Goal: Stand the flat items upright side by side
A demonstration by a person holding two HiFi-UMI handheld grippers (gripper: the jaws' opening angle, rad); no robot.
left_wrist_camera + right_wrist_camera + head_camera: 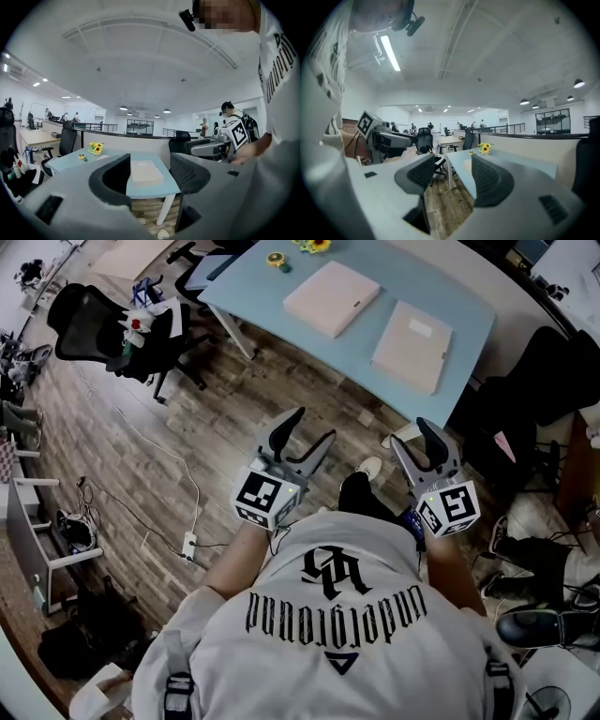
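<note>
Two flat beige box-like items lie flat on the light blue table (469, 306): one (333, 298) towards the far side, the other (412, 346) to its right. Both grippers hang over the wooden floor, short of the table's near edge. My left gripper (307, 432) stands open and empty, and so does my right gripper (411, 439). In the left gripper view the open jaws (149, 173) frame one flat item (146, 172) on the table (157, 191), with the right gripper (220, 146) off to the side. In the right gripper view the gripper (452, 176) points along the table's edge (461, 165).
A small bunch of sunflowers (314, 245) and a tape roll (275, 259) sit at the table's far end. A black office chair (103, 324) stands to the left, another chair (544, 381) to the right. A power strip (189, 545) and its cable lie on the floor.
</note>
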